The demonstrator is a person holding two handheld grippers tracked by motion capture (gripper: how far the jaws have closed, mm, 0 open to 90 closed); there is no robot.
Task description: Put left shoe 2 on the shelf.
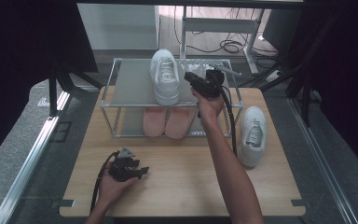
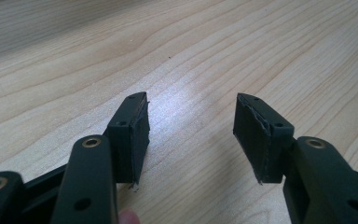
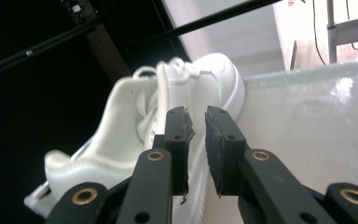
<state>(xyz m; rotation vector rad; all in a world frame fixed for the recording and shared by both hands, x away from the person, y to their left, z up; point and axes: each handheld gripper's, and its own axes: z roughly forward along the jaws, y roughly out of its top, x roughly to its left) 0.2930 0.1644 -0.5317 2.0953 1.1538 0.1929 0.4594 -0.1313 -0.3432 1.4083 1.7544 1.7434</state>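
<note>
Wooden table (image 1: 182,186) topped by metal-framed shoe rack (image 1: 121,84). White sneaker (image 1: 166,77) set on rack's top shelf, pink slippers (image 1: 167,122) below. Second white sneaker (image 1: 252,135) laid beside rack. Right gripper (image 3: 196,123) held just beside shelved sneaker, jaws nearly together, nothing pinched. Left gripper (image 2: 191,121) rested low over table, jaws spread, empty.

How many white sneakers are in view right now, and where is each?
2. One white sneaker stands on the rack's top shelf, beside the right hand-held gripper. The other white sneaker lies on the table, right of the rack. None looks hidden.
</note>
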